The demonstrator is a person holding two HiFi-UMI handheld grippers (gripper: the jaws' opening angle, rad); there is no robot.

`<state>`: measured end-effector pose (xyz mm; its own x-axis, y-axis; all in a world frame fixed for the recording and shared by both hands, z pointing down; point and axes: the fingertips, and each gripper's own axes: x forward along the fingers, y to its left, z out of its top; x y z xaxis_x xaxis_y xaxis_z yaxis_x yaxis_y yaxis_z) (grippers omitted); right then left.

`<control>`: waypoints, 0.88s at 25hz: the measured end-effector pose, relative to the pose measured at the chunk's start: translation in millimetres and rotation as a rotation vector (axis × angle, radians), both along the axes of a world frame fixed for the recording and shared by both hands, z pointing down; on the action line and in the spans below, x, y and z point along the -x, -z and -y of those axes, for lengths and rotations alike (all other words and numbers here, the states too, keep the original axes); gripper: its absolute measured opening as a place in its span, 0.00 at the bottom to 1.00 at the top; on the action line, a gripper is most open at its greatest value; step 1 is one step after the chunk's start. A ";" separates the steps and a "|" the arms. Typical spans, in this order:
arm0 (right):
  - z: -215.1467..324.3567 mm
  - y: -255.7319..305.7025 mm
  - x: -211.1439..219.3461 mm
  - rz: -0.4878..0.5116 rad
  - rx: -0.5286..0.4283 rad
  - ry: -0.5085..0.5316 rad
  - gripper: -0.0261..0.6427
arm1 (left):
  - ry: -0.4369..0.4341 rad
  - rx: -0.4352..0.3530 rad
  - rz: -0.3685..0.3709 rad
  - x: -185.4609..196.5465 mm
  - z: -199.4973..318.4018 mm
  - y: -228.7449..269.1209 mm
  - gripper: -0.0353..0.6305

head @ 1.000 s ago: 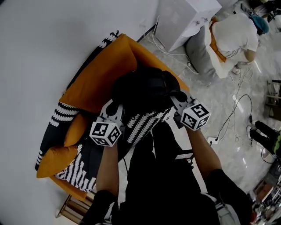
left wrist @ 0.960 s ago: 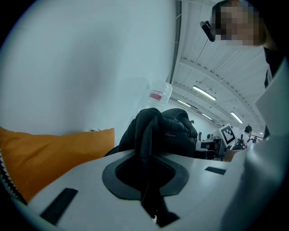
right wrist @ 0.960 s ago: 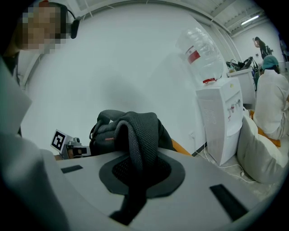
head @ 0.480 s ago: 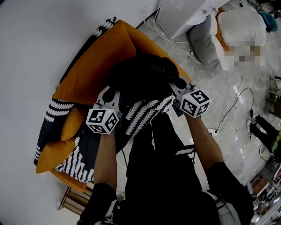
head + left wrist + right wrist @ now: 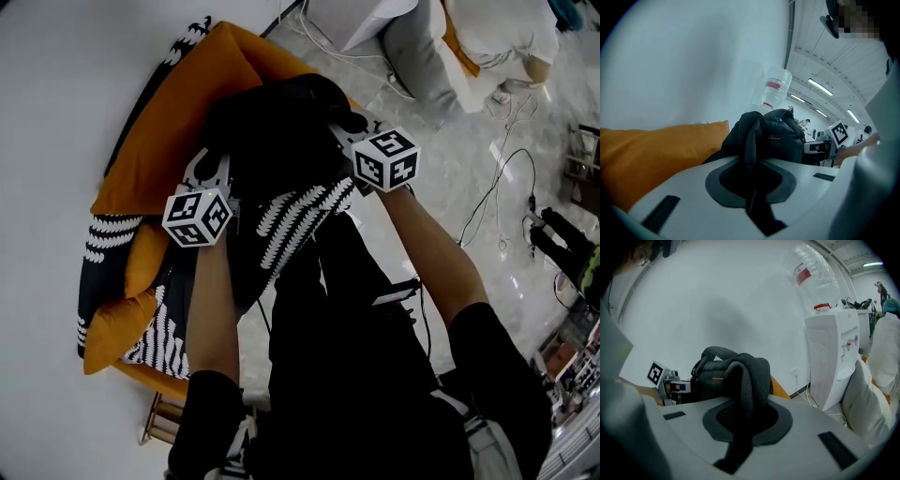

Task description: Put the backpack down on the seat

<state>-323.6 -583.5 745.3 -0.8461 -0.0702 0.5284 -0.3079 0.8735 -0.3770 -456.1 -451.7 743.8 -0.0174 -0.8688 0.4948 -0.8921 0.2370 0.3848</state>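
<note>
Hanging between the two grippers, the black backpack (image 5: 277,131) sat over the orange armchair (image 5: 178,112), in front of its backrest. The head view did not show whether its bottom touched the seat. The left gripper (image 5: 217,167) was clamped on one shoulder strap (image 5: 750,154): in the left gripper view, the dark strap ran straight through the narrow gap between the jaws, and both pads pressed on it. The right gripper (image 5: 342,131) pinched the other strap (image 5: 746,390), a padded mesh one, in the same way, with its jaws drawn close on the fabric. Each gripper view showed the backpack's bulk just beyond the jaws, with the other gripper's marker cube past it.

A black-and-white patterned throw (image 5: 292,217) lay across the front of the armchair below the backpack, and more of it draped over the arm at the left. The person's forearms reached forward from a black top, one on either side of the throw. Beyond the armchair stood a white water dispenser (image 5: 832,357) with a bottle (image 5: 813,273) on top, next to a grey beanbag (image 5: 417,52). Cables (image 5: 506,206) trailed over the pale floor to the right.
</note>
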 end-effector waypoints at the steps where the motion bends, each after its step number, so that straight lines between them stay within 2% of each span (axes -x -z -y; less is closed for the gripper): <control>1: 2.4 -5.5 1.4 -0.017 -0.007 0.002 0.11 | 0.008 0.014 -0.002 0.8 2.0 -5.8 0.12; 4: 2.9 -22.9 2.6 -0.060 -0.007 0.003 0.11 | 0.023 0.054 -0.018 0.2 1.5 -22.6 0.12; 11: 18.9 -46.1 1.9 -0.092 -0.009 -0.004 0.11 | 0.032 0.114 -0.035 1.1 18.7 -44.5 0.13; 22: 17.4 -56.4 6.6 -0.124 -0.013 0.026 0.12 | 0.045 0.147 -0.046 6.5 19.0 -54.6 0.13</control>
<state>-330.2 -600.9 801.7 -0.7757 -0.0566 0.6286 -0.3285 0.8866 -0.3255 -462.6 -470.7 798.4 -0.0294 -0.7856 0.6180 -0.8613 0.3336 0.3832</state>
